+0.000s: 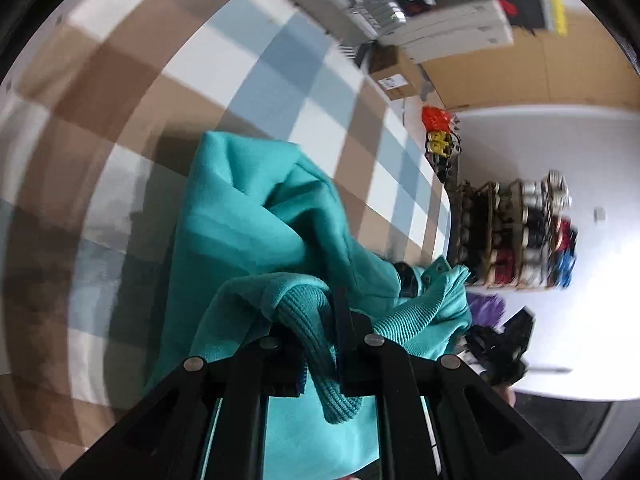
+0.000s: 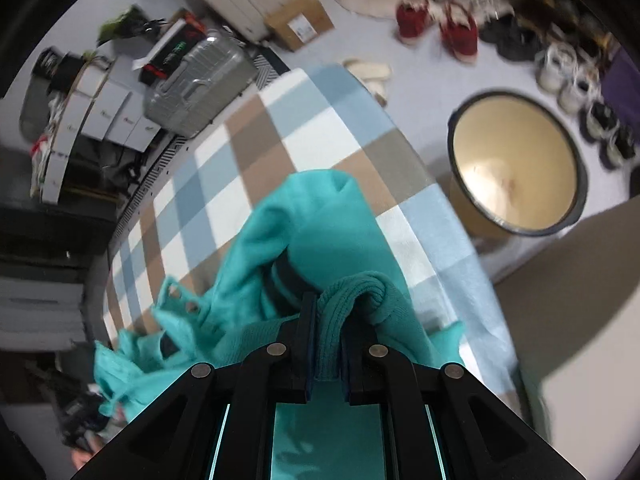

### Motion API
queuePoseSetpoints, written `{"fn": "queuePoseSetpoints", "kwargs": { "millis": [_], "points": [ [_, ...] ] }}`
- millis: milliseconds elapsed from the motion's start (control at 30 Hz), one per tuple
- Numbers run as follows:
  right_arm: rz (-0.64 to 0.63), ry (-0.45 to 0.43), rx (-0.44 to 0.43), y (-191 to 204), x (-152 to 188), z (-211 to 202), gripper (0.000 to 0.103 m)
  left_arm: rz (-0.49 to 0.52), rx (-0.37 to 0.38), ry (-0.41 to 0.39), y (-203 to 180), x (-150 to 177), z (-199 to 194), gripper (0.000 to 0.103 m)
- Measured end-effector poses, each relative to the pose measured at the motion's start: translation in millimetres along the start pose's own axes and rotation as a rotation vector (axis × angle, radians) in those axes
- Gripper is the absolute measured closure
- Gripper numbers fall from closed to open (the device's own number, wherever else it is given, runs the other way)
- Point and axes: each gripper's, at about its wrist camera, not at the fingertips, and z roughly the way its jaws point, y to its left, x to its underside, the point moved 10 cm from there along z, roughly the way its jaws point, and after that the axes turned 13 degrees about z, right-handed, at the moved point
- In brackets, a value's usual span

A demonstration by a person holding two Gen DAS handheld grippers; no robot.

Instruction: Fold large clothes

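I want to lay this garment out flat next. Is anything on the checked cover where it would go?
Nothing visible: the checked cover beyond the teal garment looks bare. Both tools, left and right, already grip its ribbed edge.

Home bedroom: checked bed [image 2: 304, 136], shoe rack [image 1: 516, 236].

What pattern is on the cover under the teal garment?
Large checks of blue, white and brown on the cover, clearest in the right wrist view.
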Motion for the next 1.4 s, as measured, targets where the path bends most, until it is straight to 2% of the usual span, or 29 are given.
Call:
{"fn": "queuePoseSetpoints", "kwargs": {
  "millis": [67, 133, 200, 267, 300, 333, 367, 400, 467, 500, 600, 667, 800, 867, 933, 1000, 1067, 1133, 1200, 1233, 1400],
  "points": [
    [0.052, 0.003, -0.094, -3.4, -5.1, -4.2, 0.092, -0.053, 0.043, -0.002, 4.8, -2.3, -1.3, 0.095],
    [0.071, -0.018, -0.184, -2.9, -8.5, -15.9, 0.088, 0.004, 0.032, -0.021, -4.1, -2.9, -7.6, 0.095],
    [0.038, -0.104, -0.231, -1.3, -12.7, -36.2, 0.073, 0.052, -0.002, -0.028, -13.2, 5.2, -18.2, 0.094],
    [0.018, -0.237, -0.276, -9.2, -13.9, -69.8, 0.031, 0.072, -0.01, -0.06, -20.5, 12.7, -30.0, 0.089],
    [0.006, -0.311, -0.29, -16.2, -10.6, -88.4, 0.027, 0.082, -0.029, -0.075, -21.5, 12.3, -34.8, 0.086],
    [-0.02, -0.333, -0.296, -19.0, -5.1, -96.7, 0.025, 0.093, -0.056, -0.084, -22.4, 19.0, -41.7, 0.083],
    [-0.056, -0.33, -0.301, -18.9, 2.1, -99.4, 0.025, 0.092, -0.071, -0.086, -18.7, 14.8, -41.9, 0.071],
    [-0.115, -0.311, -0.278, -22.7, 15.3, -99.4, 0.024, 0.076, -0.095, -0.103, -13.3, 16.2, -47.1, 0.05],
    [-0.161, -0.3, -0.205, -35.6, 33.8, -93.4, 0.024, 0.033, -0.147, -0.184, -2.6, 10.5, -57.5, 0.024],
    [-0.193, -0.277, -0.178, -45.7, 48.3, -86.0, 0.024, 0.016, -0.172, -0.223, 3.4, 11.7, -67.8, 0.022],
    [-0.275, -0.186, -0.145, -65.5, 84.1, -60.5, 0.024, 0.003, -0.178, -0.239, 13.7, 25.6, -72.4, 0.022],
    [-0.342, -0.133, -0.114, -74.9, 106.4, -40.3, 0.024, 0.031, -0.188, -0.165, 19.2, 48.0, -56.5, 0.022],
    [-0.414, -0.089, -0.069, -92.2, 131.6, -19.2, 0.024, 0.107, -0.191, 0.0, 34.8, 96.9, -8.4, 0.022],
    [-0.396, -0.052, -0.097, -96.7, 137.5, -9.1, 0.024, 0.128, -0.224, 0.042, 45.1, 113.3, 11.1, 0.022],
    [-0.402, -0.029, -0.14, -92.4, 145.0, -2.6, 0.025, 0.147, -0.22, 0.067, 51.5, 123.5, 26.7, 0.022],
    [-0.421, -0.05, -0.156, -89.1, 151.0, -2.7, 0.039, 0.155, -0.203, 0.048, 54.8, 125.9, 35.5, 0.022],
    [-0.409, -0.036, -0.159, -89.0, 150.6, 1.5, 0.063, 0.165, -0.2, 0.023, 55.4, 125.0, 37.3, 0.023],
    [-0.41, -0.064, -0.194, -85.7, 153.4, -6.4, 0.08, 0.168, -0.146, 0.001, 52.0, 128.3, 37.8, 0.047],
    [-0.453, -0.135, -0.198, -84.1, 159.7, -17.7, 0.081, 0.172, -0.144, 0.012, 56.4, 134.6, 41.6, 0.08],
    [-0.472, -0.157, -0.196, -84.1, 166.2, -21.8, 0.082, 0.18, -0.136, 0.012, 58.7, 136.3, 42.5, 0.084],
    [-0.456, -0.169, -0.229, -96.2, 189.4, -38.8, 0.083, 0.224, -0.128, 0.026, 62.3, 158.3, 38.2, 0.09]
  ]
}}
